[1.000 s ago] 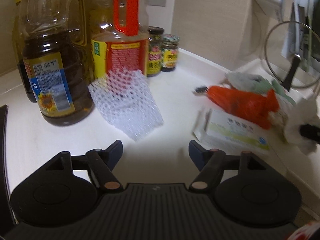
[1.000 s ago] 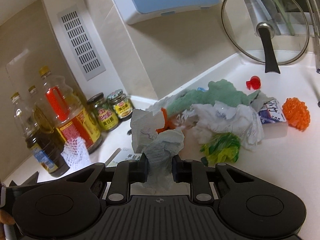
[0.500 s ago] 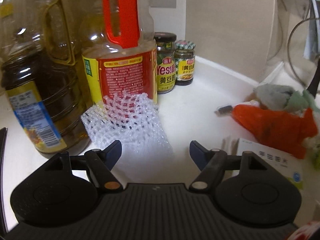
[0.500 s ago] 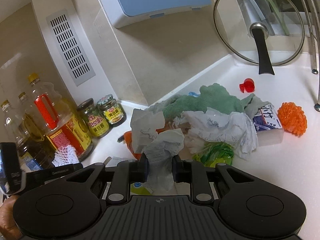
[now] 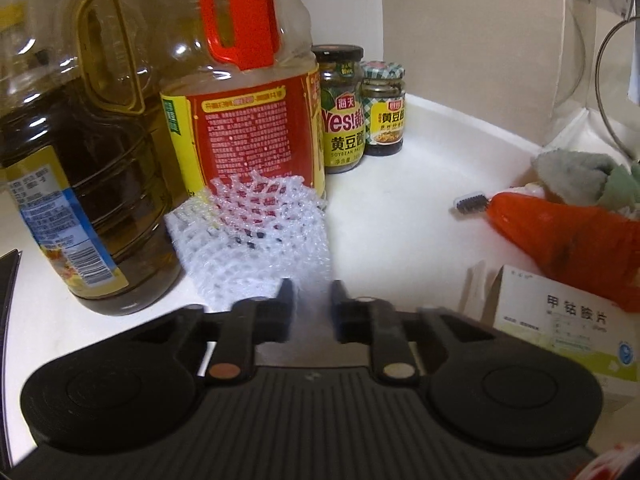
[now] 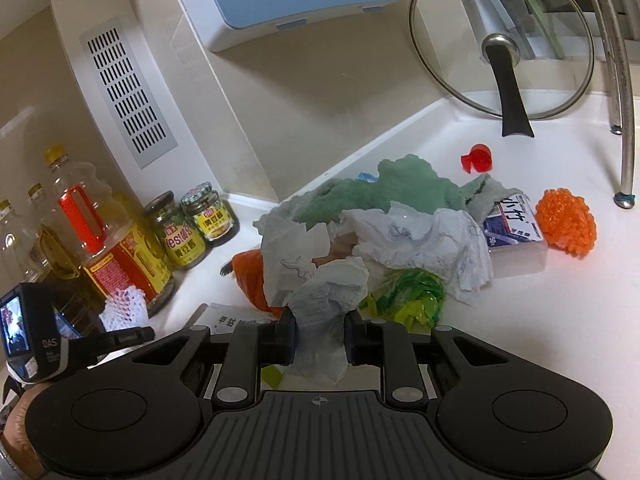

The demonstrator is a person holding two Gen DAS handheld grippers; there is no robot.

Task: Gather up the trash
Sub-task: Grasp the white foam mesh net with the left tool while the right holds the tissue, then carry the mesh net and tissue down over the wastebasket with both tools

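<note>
The white foam net (image 5: 256,228) lies on the counter (image 5: 400,200) against the red-labelled oil bottle (image 5: 248,120). The left gripper (image 5: 310,294) is closing its jaws on the net's near edge, which sits between them. To the right, the right gripper (image 6: 319,330) is clamped on a crumpled paper towel (image 6: 324,300), in front of the trash pile (image 6: 416,240).

White foam net (image 5: 256,232): soft plastic mesh, at 12 o'clock. Oil bottles (image 5: 248,92): clear glossy plastic. Counter (image 5: 400,220): smooth, white, slight sheen. Tissue (image 6: 324,312): crumpled matt paper. Lid (image 6: 500,40): glass, metal rim.
</note>
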